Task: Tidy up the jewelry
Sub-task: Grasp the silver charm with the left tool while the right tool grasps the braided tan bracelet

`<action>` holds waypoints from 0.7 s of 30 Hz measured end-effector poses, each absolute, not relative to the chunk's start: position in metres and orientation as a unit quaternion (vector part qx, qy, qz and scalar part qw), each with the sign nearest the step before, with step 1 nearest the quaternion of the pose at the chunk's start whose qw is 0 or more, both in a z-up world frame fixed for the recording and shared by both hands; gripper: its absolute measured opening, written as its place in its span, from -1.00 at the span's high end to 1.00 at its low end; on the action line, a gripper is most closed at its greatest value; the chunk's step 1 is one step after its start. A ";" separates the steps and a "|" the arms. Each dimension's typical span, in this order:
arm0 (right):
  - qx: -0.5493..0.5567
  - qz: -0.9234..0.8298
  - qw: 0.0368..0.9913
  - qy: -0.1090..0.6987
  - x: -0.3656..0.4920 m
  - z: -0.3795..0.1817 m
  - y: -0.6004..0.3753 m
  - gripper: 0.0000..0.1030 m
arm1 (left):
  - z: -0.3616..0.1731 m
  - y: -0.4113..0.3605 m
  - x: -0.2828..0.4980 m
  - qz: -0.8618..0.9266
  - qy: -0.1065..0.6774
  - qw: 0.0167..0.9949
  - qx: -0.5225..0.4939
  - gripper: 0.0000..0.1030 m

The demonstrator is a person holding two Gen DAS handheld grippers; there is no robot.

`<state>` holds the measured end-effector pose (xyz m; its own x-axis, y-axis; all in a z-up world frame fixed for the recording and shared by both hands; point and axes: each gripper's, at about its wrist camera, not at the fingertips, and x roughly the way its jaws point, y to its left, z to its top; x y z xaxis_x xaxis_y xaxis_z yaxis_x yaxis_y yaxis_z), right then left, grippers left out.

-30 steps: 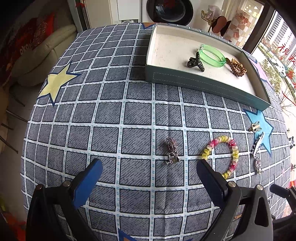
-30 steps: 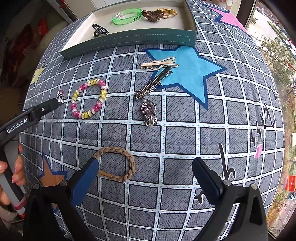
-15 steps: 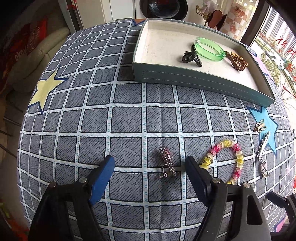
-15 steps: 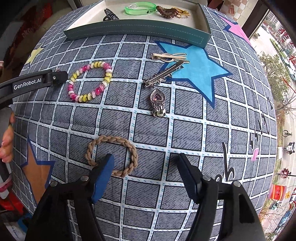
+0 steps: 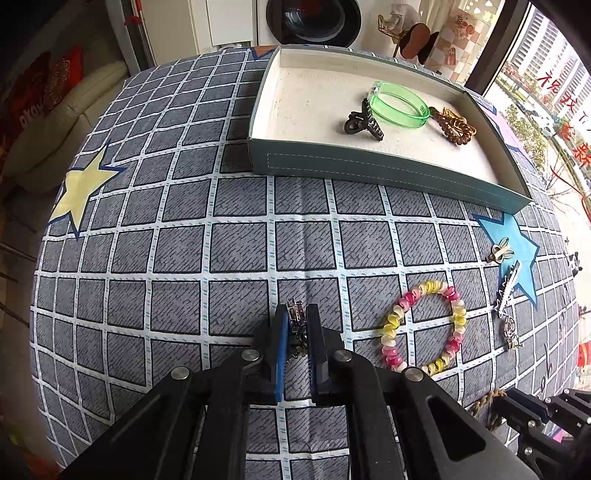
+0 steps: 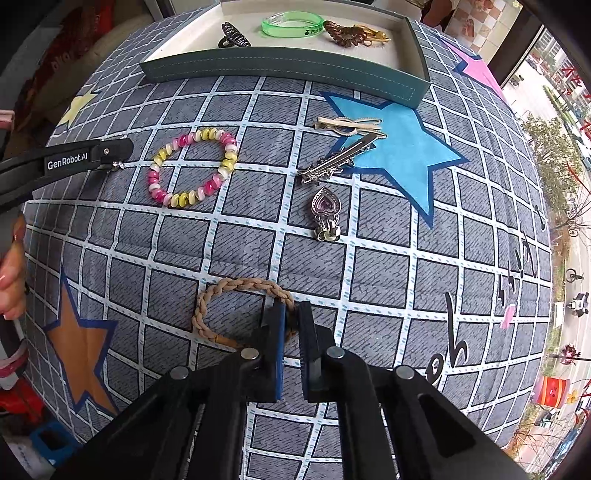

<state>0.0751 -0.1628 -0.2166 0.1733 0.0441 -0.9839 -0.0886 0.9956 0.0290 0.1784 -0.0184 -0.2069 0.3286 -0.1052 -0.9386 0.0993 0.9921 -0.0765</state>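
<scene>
My left gripper (image 5: 296, 314) is shut on a small silver charm (image 5: 295, 312) that lies on the checked cloth. My right gripper (image 6: 291, 312) is shut on the right side of a tan braided bracelet (image 6: 221, 291), low on the cloth. A teal tray (image 5: 369, 170) at the back holds a dark claw clip (image 5: 364, 122), a green bangle (image 5: 399, 105) and a brown-gold hair piece (image 5: 452, 125). A pink and yellow bead bracelet (image 6: 192, 168), two metal hair clips (image 6: 347, 123) (image 6: 338, 158) and a heart pendant (image 6: 327, 212) lie loose on the cloth.
The left gripper's arm (image 6: 66, 162) reaches in from the left in the right wrist view, with a hand below it. The table's front and side edges curve away near both grippers. A sofa (image 5: 55, 122) and a washing machine (image 5: 314, 18) stand beyond the table.
Both grippers moved down and forward and closed: the left on the silver charm, the right on the braided bracelet.
</scene>
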 end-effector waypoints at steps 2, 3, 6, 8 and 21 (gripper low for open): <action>0.002 0.046 0.768 0.639 0.080 -0.209 -0.181 0.86 | -0.204 -0.011 0.174 -0.067 0.574 0.816 -0.014 0.58; 0.012 0.048 0.770 0.636 0.080 -0.206 -0.184 0.86 | -0.202 -0.007 0.171 -0.069 0.572 0.817 -0.017 0.58; 0.023 0.057 0.778 0.625 0.083 -0.194 -0.195 0.86 | -0.196 -0.002 0.165 -0.071 0.567 0.820 -0.021 0.58; 0.030 0.064 0.783 0.618 0.087 -0.189 -0.199 0.86 | -0.191 0.001 0.162 -0.074 0.565 0.821 -0.025 0.58; 0.062 0.092 0.811 0.574 0.112 -0.147 -0.223 0.86 | -0.153 -0.008 0.166 -0.091 0.535 0.839 -0.027 0.58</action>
<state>0.1121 -0.2228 -0.1475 0.3236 0.2206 -0.9201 -0.0788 0.9754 0.2061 0.1661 -0.0079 -0.1529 0.4108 -0.1820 -0.8934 0.1252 0.9819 -0.1424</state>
